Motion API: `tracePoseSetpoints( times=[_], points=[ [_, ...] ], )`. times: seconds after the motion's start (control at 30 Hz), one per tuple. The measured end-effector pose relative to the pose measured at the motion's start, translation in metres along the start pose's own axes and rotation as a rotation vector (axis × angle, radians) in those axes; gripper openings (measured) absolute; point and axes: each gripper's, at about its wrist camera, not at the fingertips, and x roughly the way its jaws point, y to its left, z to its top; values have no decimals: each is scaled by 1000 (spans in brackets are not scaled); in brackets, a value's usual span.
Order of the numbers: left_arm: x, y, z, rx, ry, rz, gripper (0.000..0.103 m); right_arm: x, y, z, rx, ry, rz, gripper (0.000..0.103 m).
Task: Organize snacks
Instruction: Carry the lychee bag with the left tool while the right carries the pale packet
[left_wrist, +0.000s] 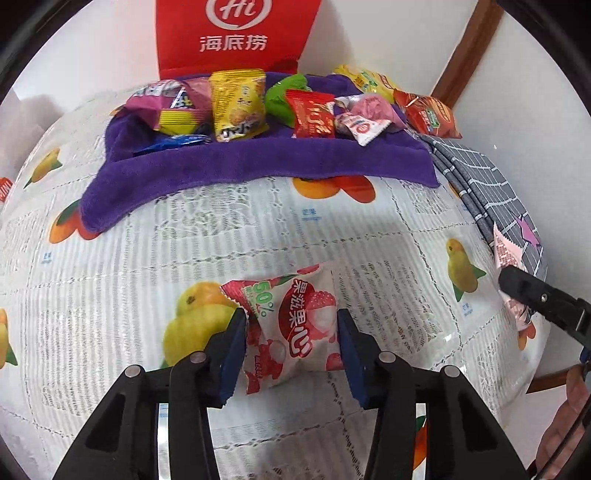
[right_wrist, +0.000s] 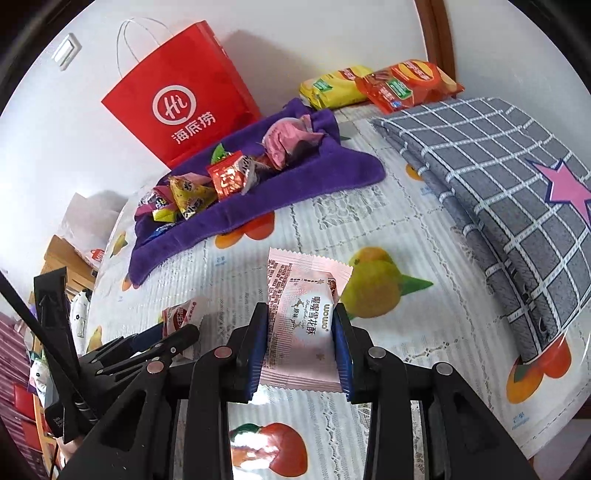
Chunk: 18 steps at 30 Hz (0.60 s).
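while a heap of mixed snacks (left_wrist: 258, 107) waits on a purple towel (left_wrist: 258, 162) at the far side of the desk (left_wrist: 110, 295), each hand-held gripper has a single packet in its narrowed jaws. the left gripper (left_wrist: 291, 332) is closed across the middle of a white-and-red lychee candy packet (left_wrist: 295, 325), its blue pads pressing both side edges; the right gripper (right_wrist: 300, 347) clamps a pale pink nougat packet (right_wrist: 306, 314) the same way, with the crimped top seam standing clear above the pads. both packets sit near the front of the fruit-print tablecloth (right_wrist: 369, 229), well apart from the towel, and whether they are lifted off the cloth or just brushing it cannot be told. a red paper bag (right_wrist: 181, 96) stands against the wall behind the towel, two larger crisp bags (right_wrist: 380, 85) lie beside it, and a grey checked cushion (right_wrist: 498, 184) fills the right side. the packets look light, soft and puffy, with slick film that could slide or crumple; a hold across the filled middle, as here, seems safer than pinching a thin seam, and gentle pressure should spare the contents. the likely next step is carrying both to the pile on the towel.
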Motion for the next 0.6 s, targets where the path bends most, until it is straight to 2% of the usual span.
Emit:
tracePoseSetpoints(
  times=[0.27, 0.43, 0.6],
  points=[
    [-25, 13, 20, -12, -52, 17, 45, -9, 11, 23, -27, -26, -1, 34],
    [-43, 13, 40, 22, -115, 96, 45, -15, 19, 40, -48, -54, 3, 34],
    [-58, 16, 63, 22, -161, 88, 45, -20, 28, 60, -84, -84, -7, 34]
  ],
)
